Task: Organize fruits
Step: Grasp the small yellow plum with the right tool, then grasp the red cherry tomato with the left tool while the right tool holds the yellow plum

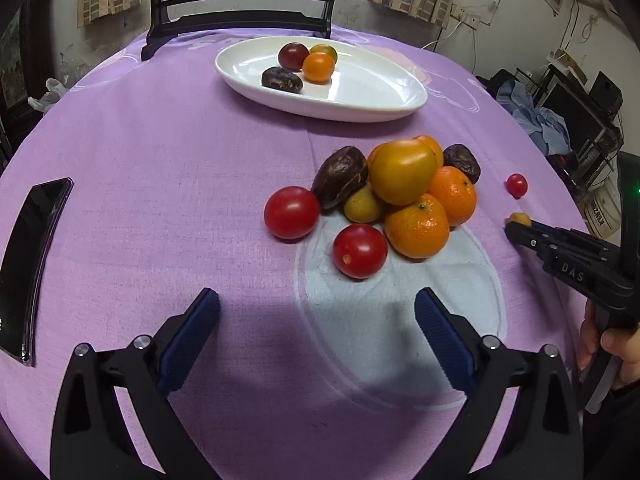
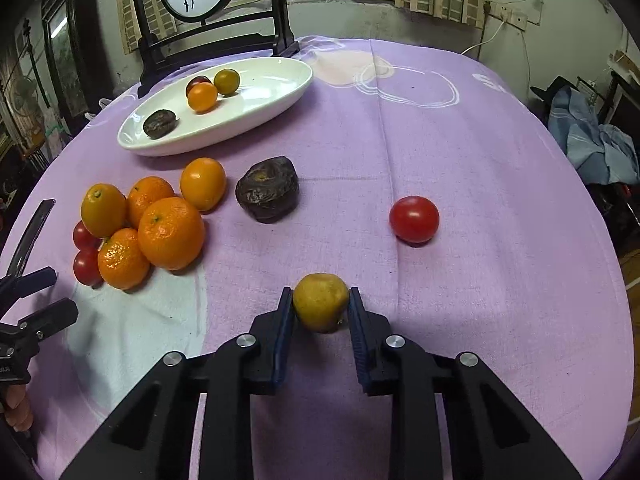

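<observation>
My right gripper (image 2: 321,300) is shut on a small yellow fruit (image 2: 320,302), held just above the purple cloth; it also shows in the left wrist view (image 1: 519,220). My left gripper (image 1: 316,304) is open and empty, in front of a pile of fruit: tangerines (image 1: 418,226), a yellow-orange tomato (image 1: 402,176), red tomatoes (image 1: 360,250), dark wrinkled fruits (image 1: 339,176). A white oval plate (image 1: 372,92) at the back holds several small fruits (image 1: 318,67). A lone red tomato (image 2: 414,219) lies ahead of my right gripper, and a dark fruit (image 2: 267,189) ahead to its left.
A black phone (image 1: 30,256) lies at the table's left. A dark wooden stand (image 2: 208,40) with a round painted panel stands behind the plate. The round table's edge (image 2: 600,240) drops off at the right, with blue clothes (image 2: 592,140) beyond.
</observation>
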The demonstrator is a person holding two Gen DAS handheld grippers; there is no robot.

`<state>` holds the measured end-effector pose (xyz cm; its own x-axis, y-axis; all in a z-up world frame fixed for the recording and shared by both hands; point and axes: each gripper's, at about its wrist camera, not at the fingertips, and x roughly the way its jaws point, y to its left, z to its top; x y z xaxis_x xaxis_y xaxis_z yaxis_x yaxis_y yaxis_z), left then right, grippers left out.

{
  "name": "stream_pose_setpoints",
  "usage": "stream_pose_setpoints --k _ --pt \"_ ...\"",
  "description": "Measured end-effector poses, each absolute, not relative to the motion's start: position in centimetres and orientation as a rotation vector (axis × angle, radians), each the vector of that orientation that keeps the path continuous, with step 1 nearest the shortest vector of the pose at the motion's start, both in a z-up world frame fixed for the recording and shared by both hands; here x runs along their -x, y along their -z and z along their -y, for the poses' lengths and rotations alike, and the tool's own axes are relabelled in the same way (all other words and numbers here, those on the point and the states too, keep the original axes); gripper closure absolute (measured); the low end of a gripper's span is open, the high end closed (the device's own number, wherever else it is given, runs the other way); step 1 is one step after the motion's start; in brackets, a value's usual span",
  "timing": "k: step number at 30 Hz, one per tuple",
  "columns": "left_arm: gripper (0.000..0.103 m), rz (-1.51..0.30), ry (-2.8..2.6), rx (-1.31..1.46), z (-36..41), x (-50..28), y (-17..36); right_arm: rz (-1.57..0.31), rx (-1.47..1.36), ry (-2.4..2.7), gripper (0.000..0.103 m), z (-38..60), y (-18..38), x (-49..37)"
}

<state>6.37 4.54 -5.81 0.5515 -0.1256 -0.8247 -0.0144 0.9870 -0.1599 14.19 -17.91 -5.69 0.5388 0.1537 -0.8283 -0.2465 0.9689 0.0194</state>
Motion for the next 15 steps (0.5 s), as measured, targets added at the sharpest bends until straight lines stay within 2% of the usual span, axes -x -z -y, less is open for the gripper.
stream_pose_setpoints --k 6,12,13,15 --pt "0.007 -0.994 0.047 0.122 -4.0 -6.4 5.9 -0.941 0.135 -0.377 0.076 14.9 4.1 -10.8" --pt "0.007 -0.983 0.003 0.087 -3.6 -6.2 5.6 -0.945 0.114 -0.484 0.076 13.0 5.0 -9.1" --pt "0.008 -0.976 -0.005 0.083 -3.6 -6.1 5.6 -0.953 0.105 -0.496 0.076 13.1 5.3 -9.0" --pt "0.022 -0.986 -0.013 0.055 -3.3 -6.2 5.8 -0.958 0.078 -0.511 0.076 13.6 5.3 -8.9"
